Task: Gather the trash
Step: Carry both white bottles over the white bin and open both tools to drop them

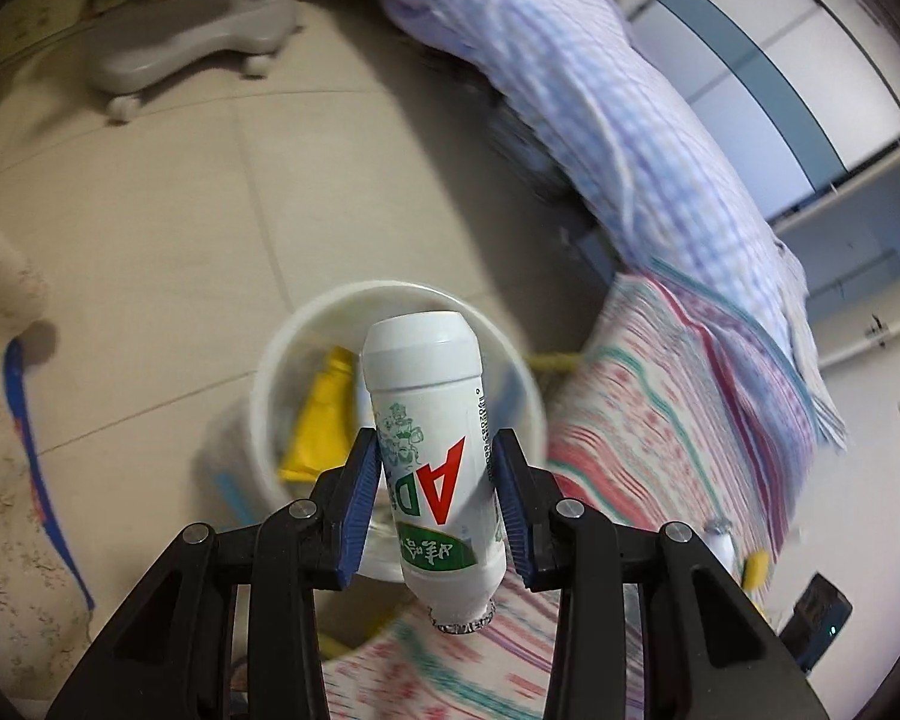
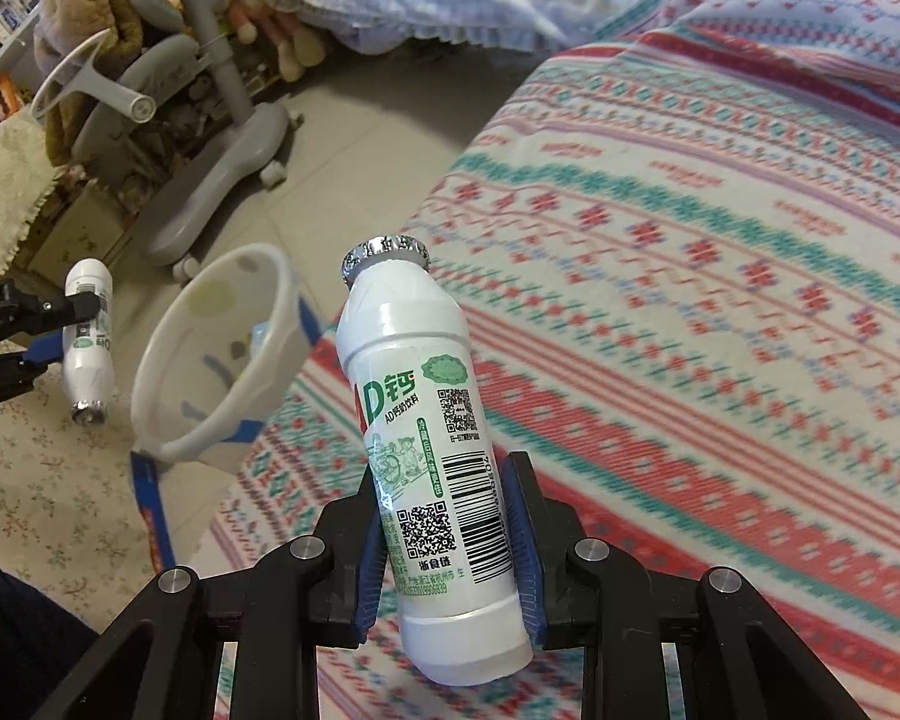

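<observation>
Two white bottles show, one per gripper. The left gripper (image 1: 438,483) clamps one bottle (image 1: 435,456) upside down, foil mouth nearest the camera, red "AD" on its label, over the white bin (image 1: 390,297) on the floor; one yellow wrapper (image 1: 321,420) lies inside. The right gripper (image 2: 447,531) clamps the other bottle (image 2: 426,450) foil cap up, near the patterned bedspread (image 2: 720,276), label reading "AD钙", with two QR codes and one barcode.

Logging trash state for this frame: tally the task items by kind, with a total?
White drink bottles: 2, one in the left gripper, cap end down, one in the right gripper, cap end up
White bins: 1
Yellow wrappers in bin: 1
Total: 4
</observation>
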